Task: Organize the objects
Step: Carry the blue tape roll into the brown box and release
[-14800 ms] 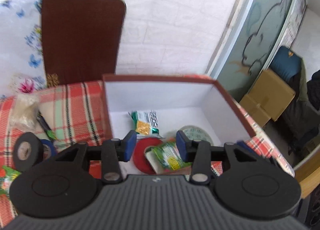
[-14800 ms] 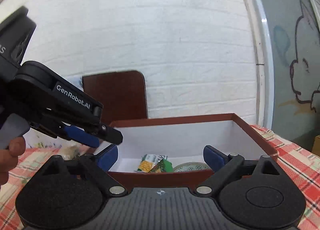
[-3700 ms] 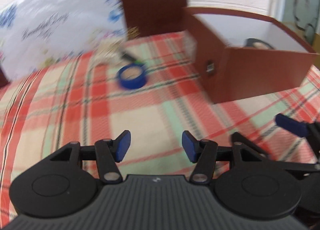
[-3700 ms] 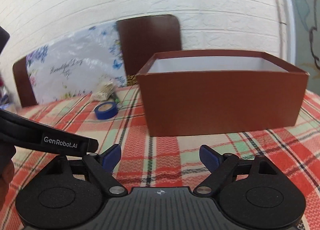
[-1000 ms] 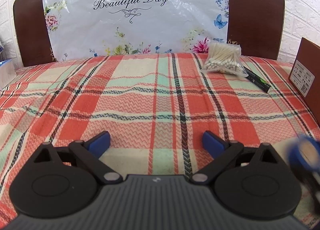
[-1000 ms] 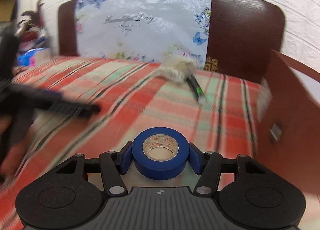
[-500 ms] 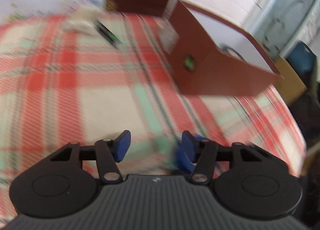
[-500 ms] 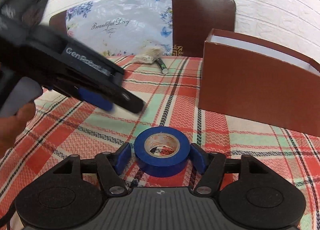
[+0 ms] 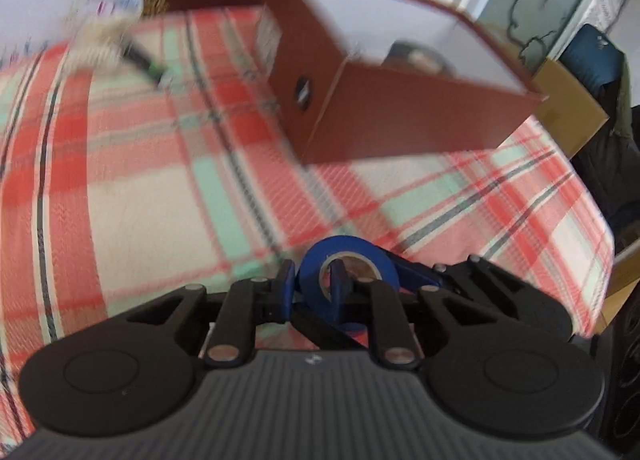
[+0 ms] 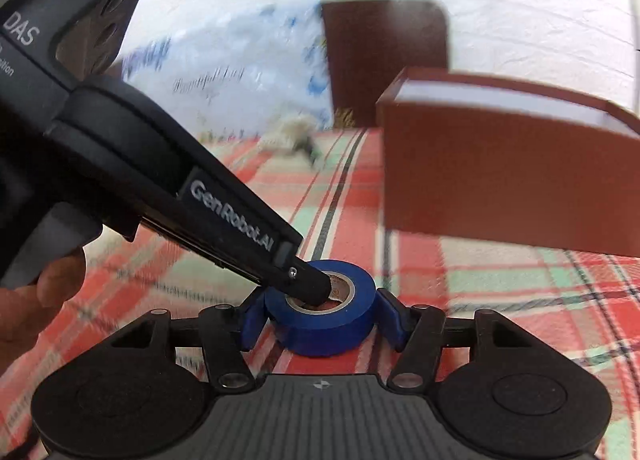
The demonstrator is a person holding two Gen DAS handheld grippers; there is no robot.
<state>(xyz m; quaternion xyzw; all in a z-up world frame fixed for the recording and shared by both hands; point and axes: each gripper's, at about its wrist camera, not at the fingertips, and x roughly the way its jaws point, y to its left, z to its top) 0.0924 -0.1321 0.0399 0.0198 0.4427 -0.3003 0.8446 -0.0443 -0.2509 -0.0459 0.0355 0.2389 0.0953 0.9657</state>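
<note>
A blue tape roll (image 10: 324, 316) is held between the pads of my right gripper (image 10: 320, 320), above the plaid tablecloth. My left gripper (image 9: 312, 288) comes in from the left and is shut on the roll's wall (image 9: 348, 260), one finger inside the core and one outside; its tip (image 10: 308, 284) shows reaching into the core. The brown box (image 9: 400, 116) with white inside stands ahead to the right, with a tape roll (image 9: 420, 56) inside it. It also shows in the right wrist view (image 10: 500, 180).
A bag of cotton swabs (image 9: 100, 36) and a black-green pen (image 9: 148, 60) lie at the far left of the table near a brown chair back (image 10: 384, 60). The table edge (image 9: 600, 228) drops off at right, with a cardboard box (image 9: 568, 116) beyond.
My left gripper has swung to the blue tape roll and closed on its wall while the right gripper still holds it. Both have moved nearer the box.
</note>
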